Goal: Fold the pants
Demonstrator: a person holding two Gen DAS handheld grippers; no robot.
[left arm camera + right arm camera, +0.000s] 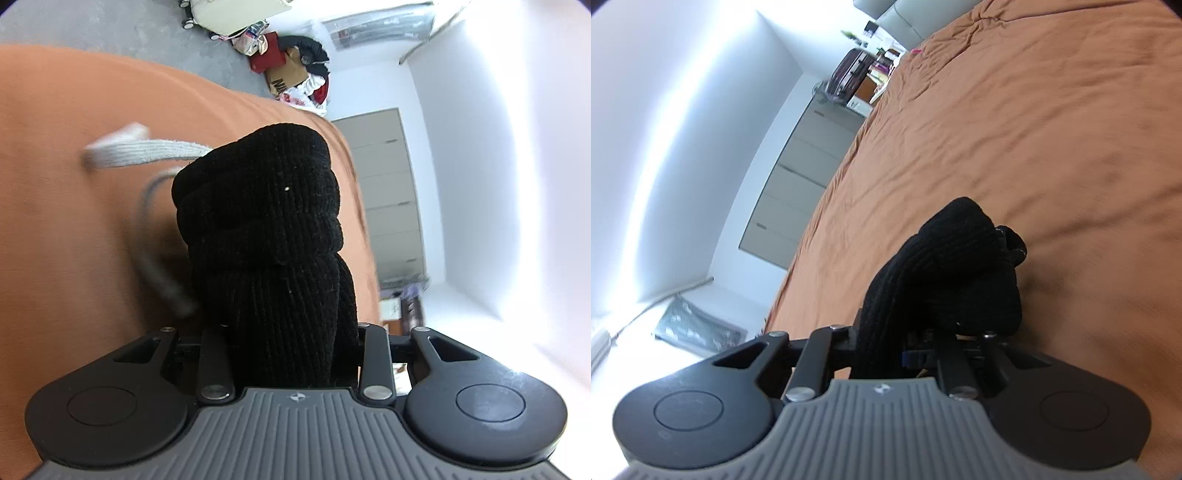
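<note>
A: Left gripper (291, 332): clamped on bunched black pants (266, 229), drawstring (147, 151) dangling. Right gripper (923, 332): clamped on another bunch.

B: Beyond, orange bedspread (1034, 147) below. 0 folds visible; spreading and folding remain, I'd judge.

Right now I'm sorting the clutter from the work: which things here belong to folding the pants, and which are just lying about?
Job: black pants, their grey drawstring, left tool, right tool, orange bedspread.
Lying about: cardboard box, dark suitcase, grey drawers.
</note>
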